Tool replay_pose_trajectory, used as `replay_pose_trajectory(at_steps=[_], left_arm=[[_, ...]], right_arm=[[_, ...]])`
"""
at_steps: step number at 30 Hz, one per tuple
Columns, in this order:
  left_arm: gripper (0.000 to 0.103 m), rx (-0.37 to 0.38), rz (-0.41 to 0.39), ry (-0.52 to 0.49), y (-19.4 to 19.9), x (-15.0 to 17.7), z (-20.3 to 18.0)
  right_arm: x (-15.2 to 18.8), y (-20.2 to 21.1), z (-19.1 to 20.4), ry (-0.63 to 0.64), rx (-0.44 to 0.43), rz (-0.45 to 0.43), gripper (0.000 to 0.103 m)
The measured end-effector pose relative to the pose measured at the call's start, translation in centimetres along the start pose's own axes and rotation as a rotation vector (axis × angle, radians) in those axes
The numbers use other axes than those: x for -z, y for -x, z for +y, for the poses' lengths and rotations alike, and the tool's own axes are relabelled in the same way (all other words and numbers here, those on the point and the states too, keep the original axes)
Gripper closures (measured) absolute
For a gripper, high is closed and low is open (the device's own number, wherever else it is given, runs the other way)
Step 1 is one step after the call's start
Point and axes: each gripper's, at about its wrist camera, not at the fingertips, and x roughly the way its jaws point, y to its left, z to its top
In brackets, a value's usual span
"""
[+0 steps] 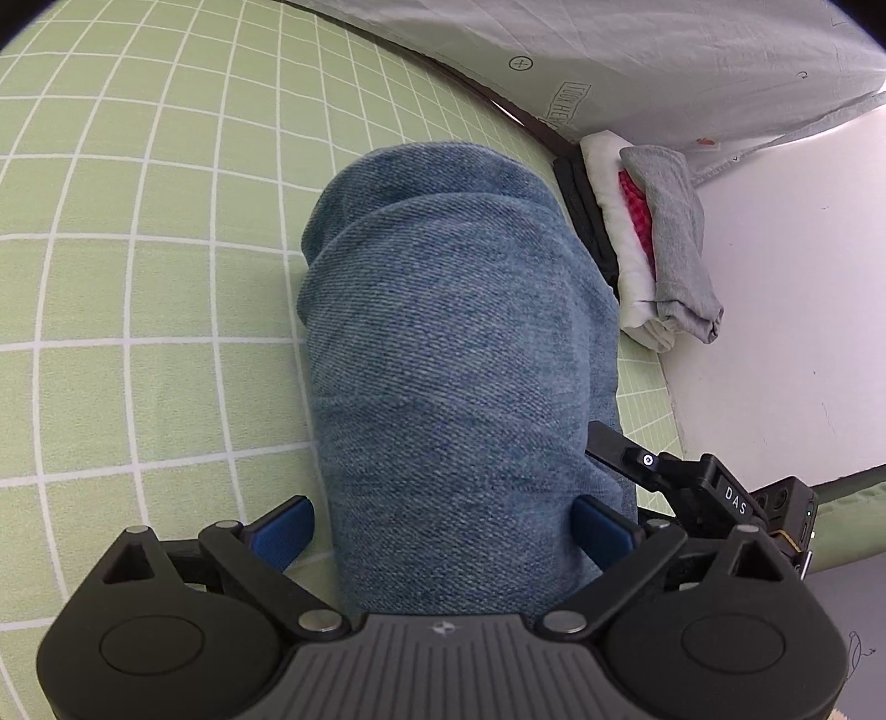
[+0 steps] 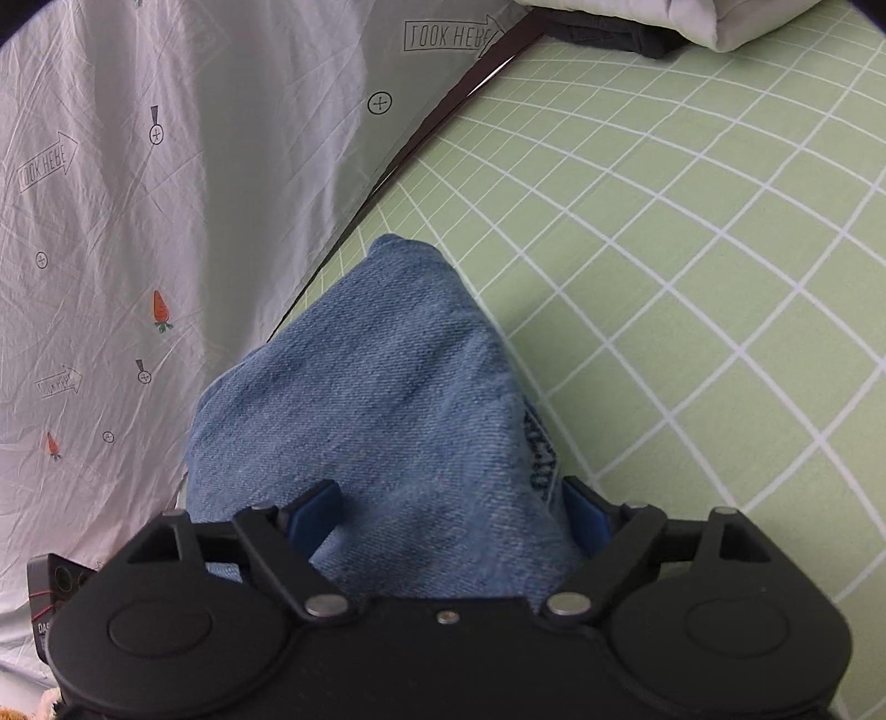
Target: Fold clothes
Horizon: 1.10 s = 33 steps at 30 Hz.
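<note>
A folded pair of blue jeans (image 1: 443, 354) lies on the green grid mat (image 1: 155, 288) and fills the space between the blue pads of my left gripper (image 1: 443, 531), which clamps one end of the bundle. In the right wrist view the same jeans (image 2: 376, 399) sit between the pads of my right gripper (image 2: 448, 515), which grips the other end. The right gripper also shows in the left wrist view (image 1: 698, 487) at the jeans' right side.
A stack of folded clothes, white (image 1: 614, 232), red and grey (image 1: 670, 232), lies at the mat's right edge. A white printed sheet (image 2: 138, 221) borders the mat (image 2: 692, 249). Dark and pale folded cloth (image 2: 720, 27) lies at the far corner.
</note>
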Motion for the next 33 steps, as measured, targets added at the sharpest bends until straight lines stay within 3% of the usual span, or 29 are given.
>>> replay_pose_trajectory(at_steps=[3,7,8,10,15,19,26,33], left_arm=[[0.012,0.025,0.012,0.019,-0.7,0.0,0.1],[0.036,-0.019,-0.013,-0.056,0.4,0.5,-1.0],[0.038,-0.029,-0.016,-0.077,0.8,0.6,-1.4],[0.042,-0.034,-0.011,-0.104,1.7,0.8,-2.3],[0.043,-0.035,-0.025,-0.149,4.0,1.9,-5.3],[0.043,-0.015,-0.072,-0.18,5.0,2.9,-8.5],[0.043,0.035,-0.178,-0.233,0.7,2.1,-17.5],[0.043,0.078,-0.327,-0.229,-8.4,-1.7,-29.7]], right_arm=[[0.5,-0.2,-0.4,-0.072,-0.052,0.006,0.02],[2.1,1.1,-0.8,-0.145,-0.073,-0.039,0.056],[2.5,1.7,-0.7,-0.163,-0.085,-0.042,0.065],[3.5,2.8,-0.4,-0.2,-0.108,-0.049,0.07],[5.1,5.8,0.2,-0.27,-0.155,-0.076,0.071],[3.9,9.1,0.4,-0.244,-0.193,-0.115,0.071],[-3.9,15.1,-2.5,-0.135,-0.223,-0.19,0.071],[-17.9,21.8,-8.9,0.055,-0.254,-0.216,0.071]])
